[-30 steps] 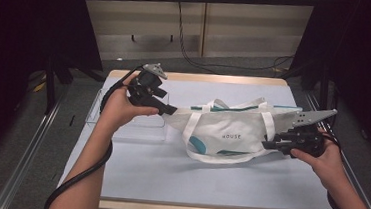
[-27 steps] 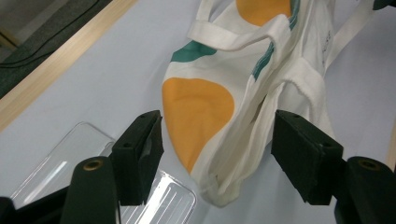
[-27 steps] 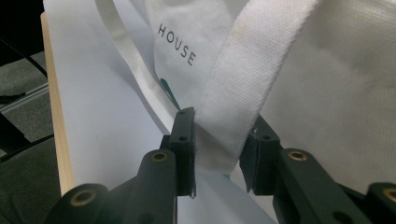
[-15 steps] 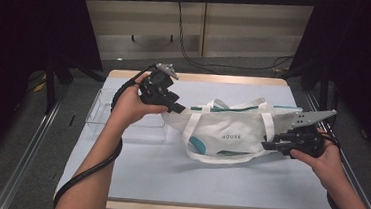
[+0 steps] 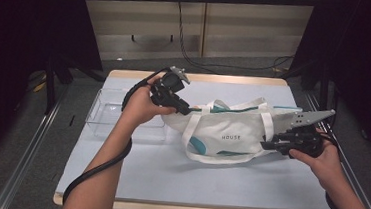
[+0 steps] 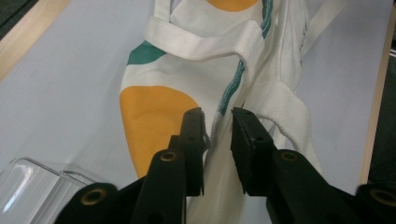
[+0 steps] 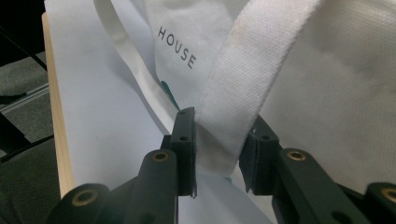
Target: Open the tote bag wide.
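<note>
White canvas, splashed with teal and orange patches and printed with the word HOUSE, marks the tote bag [image 5: 229,133] lying just right of centre in the high view, on a pale blue table [image 5: 167,178] edged in light wood. At the bag's left end, left of centre in the frame, the left gripper [image 5: 185,109] meets the fabric; its own view shows the two black jaws, which have just been closing, narrowed onto the bag's upper edge [image 6: 217,123] beside a teal seam, the cloth pinched between them. At the right of the high view the right gripper [image 5: 269,145] is clamped on the bag's other end, and its own view shows a white woven strap [image 7: 243,98] caught between its jaws at the bottom of the frame. A clear plastic tray [image 5: 103,113] sits at centre left, partly behind the person's left hand
</note>
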Available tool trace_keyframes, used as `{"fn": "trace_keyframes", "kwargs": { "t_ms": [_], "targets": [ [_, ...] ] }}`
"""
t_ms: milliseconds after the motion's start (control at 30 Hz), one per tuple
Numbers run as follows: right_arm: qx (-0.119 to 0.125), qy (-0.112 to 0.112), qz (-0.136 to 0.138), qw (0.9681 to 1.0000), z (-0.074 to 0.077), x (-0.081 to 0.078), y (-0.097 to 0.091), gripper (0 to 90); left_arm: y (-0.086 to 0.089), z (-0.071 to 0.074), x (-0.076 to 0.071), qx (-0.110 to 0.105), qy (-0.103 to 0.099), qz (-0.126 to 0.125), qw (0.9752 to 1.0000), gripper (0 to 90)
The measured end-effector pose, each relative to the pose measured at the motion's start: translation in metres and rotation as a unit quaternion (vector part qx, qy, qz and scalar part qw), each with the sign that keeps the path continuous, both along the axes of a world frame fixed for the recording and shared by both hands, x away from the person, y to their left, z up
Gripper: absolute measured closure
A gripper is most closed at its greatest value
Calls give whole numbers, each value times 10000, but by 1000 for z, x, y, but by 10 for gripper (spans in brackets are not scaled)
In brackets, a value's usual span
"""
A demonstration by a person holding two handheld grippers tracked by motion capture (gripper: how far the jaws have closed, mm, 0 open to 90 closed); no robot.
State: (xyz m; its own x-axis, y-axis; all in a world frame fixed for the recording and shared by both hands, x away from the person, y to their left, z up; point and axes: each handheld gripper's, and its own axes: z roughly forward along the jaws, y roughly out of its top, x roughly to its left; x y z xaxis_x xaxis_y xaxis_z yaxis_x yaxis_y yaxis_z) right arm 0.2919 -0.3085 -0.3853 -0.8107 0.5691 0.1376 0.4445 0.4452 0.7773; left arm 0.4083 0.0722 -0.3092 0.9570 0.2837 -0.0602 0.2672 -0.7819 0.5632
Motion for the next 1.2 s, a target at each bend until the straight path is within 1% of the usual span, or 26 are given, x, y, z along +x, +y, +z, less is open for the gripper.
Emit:
{"fn": "trace_keyframes", "kwargs": {
  "t_ms": [33,67,100,200,267,300,333,367,433,467,500,533,567,633,733,767,867,900,933,967,1033,1067,1100,1133,1167,1200],
  "targets": [
    [1,-4,-8,10000,0,0,0,690,-2,0,0,32,41,-32,10000,797],
    [-7,-10,-18,10000,0,0,0,690,-3,-1,0,12,41,-20,10000,811],
    [0,-11,-13,10000,0,0,0,689,-4,-1,0,67,65,-21,10000,839],
    [11,-25,7,10000,-1,-1,-1,689,-5,-1,1,55,94,-6,9999,879],
    [-6,-19,9,10000,-1,-2,-1,690,-4,-1,2,77,158,2,9998,883],
    [7,-7,27,10000,-2,-2,-2,690,-4,-2,3,55,124,55,9999,884],
    [0,-11,22,10000,-2,-3,-2,690,-4,-1,5,71,80,23,9999,884],
    [-8,-2,33,10000,-2,-3,-2,690,-4,-1,4,8,104,132,9999,884],
    [-31,-11,52,10000,-3,-4,-3,692,-4,0,6,29,82,69,9999,885],
    [-39,8,64,10000,-4,-5,-3,693,-4,1,6,42,122,91,9999,885],
    [-45,19,73,10000,-4,-6,-3,693,-5,1,6,49,106,105,9999,886],
    [-59,3,66,10000,-5,-6,-3,693,-5,1,6,-6,124,209,9997,886],
    [-61,2,76,10000,-5,-7,-3,694,-5,2,8,38,75,142,9999,886],
    [-58,16,91,9999,-7,-8,-4,695,-5,2,9,24,64,166,9998,886],
    [-65,22,96,9999,-9,-10,-5,696,-5,1,12,-28,145,336,9993,886],
    [-53,42,95,9999,-10,-11,-6,696,-5,2,13,-4,104,300,9995,886],
    [-54,24,90,9999,-11,-13,-7,697,-6,1,14,-31,145,374,9992,886],
    [-51,20,104,9999,-11,-13,-7,698,-6,1,16,-10,139,354,9993,886],
    [-55,35,98,9999,-12,-14,-7,698,-7,-1,15,-142,164,513,9984,886],
    [-57,21,88,9999,-13,-15,-8,699,-5,0,17,-61,146,431,9989,886],
    [-44,17,117,9999,-14,-16,-8,700,-5,0,18,-69,141,438,9989,887],
    [-54,33,97,9999,-16,-18,-9,700,-4,-1,19,-112,182,487,9986,887],
    [-44,32,91,9999,-18,-19,-9,702,-4,-1,20,-62,150,455,9988,887],
    [-38,64,112,9999,-19,-20,-10,702,-4,-2,20,-60,127,482,9987,887],
    [-47,60,92,9999,-20,-20,-10,703,-5,-2,19,-108,157,557,9983,887],
    [-46,59,94,9999,-21,-21,-10,704,-5,-1,21,-67,157,480,9987,887]
  ]
}}
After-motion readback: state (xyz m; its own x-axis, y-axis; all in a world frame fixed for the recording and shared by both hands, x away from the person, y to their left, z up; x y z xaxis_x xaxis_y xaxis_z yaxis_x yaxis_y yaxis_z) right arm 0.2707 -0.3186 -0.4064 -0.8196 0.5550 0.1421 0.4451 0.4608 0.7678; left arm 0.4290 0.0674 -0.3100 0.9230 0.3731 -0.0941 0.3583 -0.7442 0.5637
